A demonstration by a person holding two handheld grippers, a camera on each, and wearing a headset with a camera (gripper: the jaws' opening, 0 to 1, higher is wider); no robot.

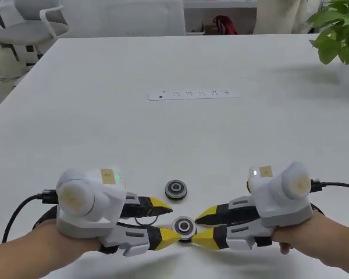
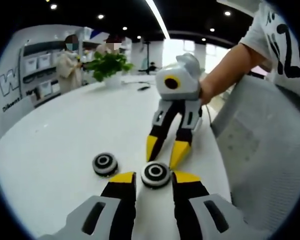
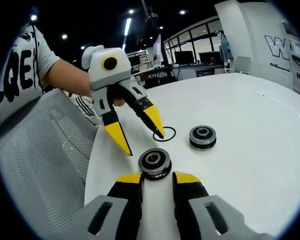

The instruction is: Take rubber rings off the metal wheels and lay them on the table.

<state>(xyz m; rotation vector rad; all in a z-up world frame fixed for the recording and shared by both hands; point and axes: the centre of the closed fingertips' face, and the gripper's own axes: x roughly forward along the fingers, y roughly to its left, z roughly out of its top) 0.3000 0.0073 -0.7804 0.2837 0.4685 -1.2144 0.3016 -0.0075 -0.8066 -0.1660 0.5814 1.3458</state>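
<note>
A metal wheel with a black rubber ring [image 1: 184, 226] [image 2: 156, 174] [image 3: 155, 163] lies on the white table [image 1: 163, 133] near its front edge. My left gripper [image 1: 168, 221] [image 2: 155, 178] [image 3: 144, 142] is open, its yellow tips either side of this wheel. My right gripper [image 1: 202, 226] [image 3: 157, 178] [image 2: 163, 156] faces it from the other side, open, with its tips just short of the wheel. A second wheel [image 1: 175, 189] [image 2: 105, 163] [image 3: 202, 136] lies a little farther out. A loose black rubber ring [image 3: 164, 134] [image 1: 141, 221] rests flat on the table under the left gripper's jaws.
A white power strip [image 1: 193, 93] lies mid-table. A potted plant [image 1: 337, 32] [image 2: 108, 65] stands at the far right corner. A mesh chair back [image 3: 40, 165] [image 2: 250, 145] is close behind the near table edge. People stand in the background of the left gripper view.
</note>
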